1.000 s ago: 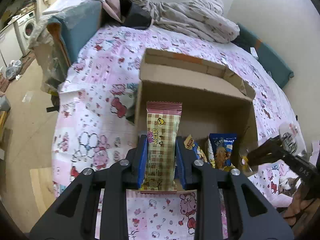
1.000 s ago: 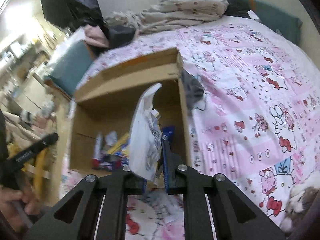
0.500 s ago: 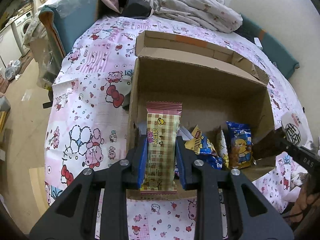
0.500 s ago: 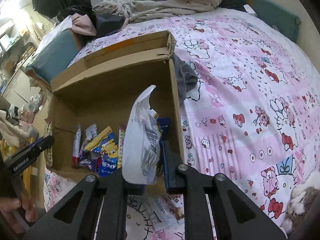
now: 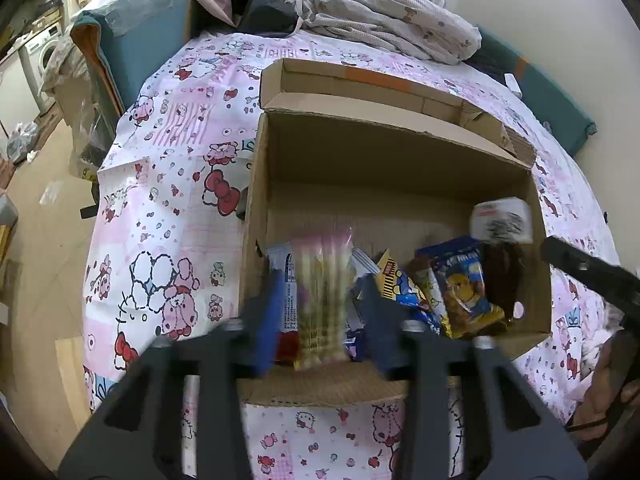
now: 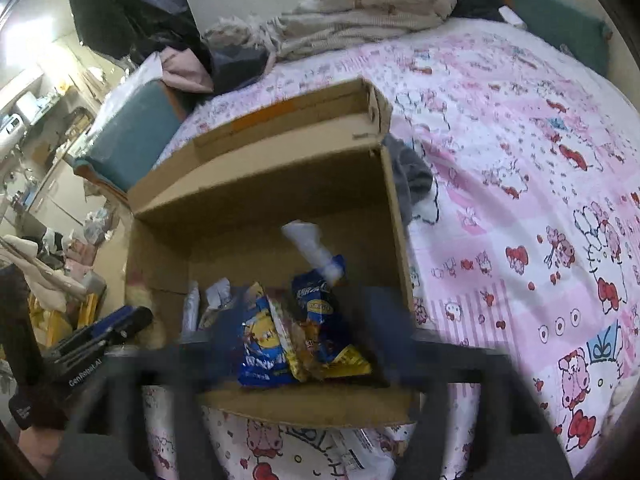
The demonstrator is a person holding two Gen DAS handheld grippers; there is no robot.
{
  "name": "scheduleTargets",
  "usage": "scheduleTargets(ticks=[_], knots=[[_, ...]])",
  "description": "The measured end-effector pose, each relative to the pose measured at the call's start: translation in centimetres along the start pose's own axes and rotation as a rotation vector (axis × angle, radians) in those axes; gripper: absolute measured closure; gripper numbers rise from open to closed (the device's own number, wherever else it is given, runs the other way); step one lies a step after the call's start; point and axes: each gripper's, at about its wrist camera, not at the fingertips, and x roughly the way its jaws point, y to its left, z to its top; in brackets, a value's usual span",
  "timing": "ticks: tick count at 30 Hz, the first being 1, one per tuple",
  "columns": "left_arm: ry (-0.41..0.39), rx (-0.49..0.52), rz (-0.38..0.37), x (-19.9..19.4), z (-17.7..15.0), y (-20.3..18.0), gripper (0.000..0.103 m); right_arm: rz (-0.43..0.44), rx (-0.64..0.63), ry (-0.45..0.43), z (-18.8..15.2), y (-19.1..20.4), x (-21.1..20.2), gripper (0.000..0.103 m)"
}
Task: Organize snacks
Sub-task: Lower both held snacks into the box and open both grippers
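Observation:
An open cardboard box [image 5: 360, 184] [image 6: 260, 192] stands on the bed and holds several snack packets [image 5: 460, 288] [image 6: 280, 336]. My left gripper [image 5: 322, 292] hangs over the box's near left corner. Its jaws are opening, and a blurred pink plaid snack bar [image 5: 320, 280] sits loose between them, dropping into the box. Over the near right part of the box, my right gripper [image 6: 306, 320] has its jaws opening wide. A white packet [image 6: 308, 244] [image 5: 502, 220] is free of them and falls against the box's right side.
The box lies on a pink cartoon-print bedsheet [image 5: 168, 208] [image 6: 520, 200]. A crumpled blanket [image 5: 380, 16] and a teal cushion [image 5: 132, 40] are at the far end. A dark cloth [image 6: 412, 176] lies beside the box's right wall. Floor clutter is at the left.
Both pairs of jaws have parted. The plaid bar has slipped down out of the left grip. The white packet has left the right jaws and drops into the box.

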Motion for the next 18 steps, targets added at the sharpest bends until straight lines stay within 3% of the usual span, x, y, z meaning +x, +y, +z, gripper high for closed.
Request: scheduleTargets(ticks=[1, 4, 11, 18], knots=[[-0.003, -0.007, 0.003, -0.2, 0.0, 0.0, 0.038, -0.012, -0.017, -0.001, 0.0, 0.2, -0.1, 0.017], [-0.018, -0.005, -0.004, -0.7, 0.0, -0.3, 0.021, -0.007, -0.006, 0.015, 0.0, 0.0, 0.2, 0.017], [-0.091, 0.047, 0.004, -2.3, -0.1, -1.2, 0.020, -0.002, -0.033, 0.035, -0.3, 0.6, 0.6, 0.018], [-0.084, 0.001, -0.016, -2.5, 0.1, -0.6, 0.020, 0.022, -0.034, 0.032, -0.9, 1.1, 0.1, 0.018]])
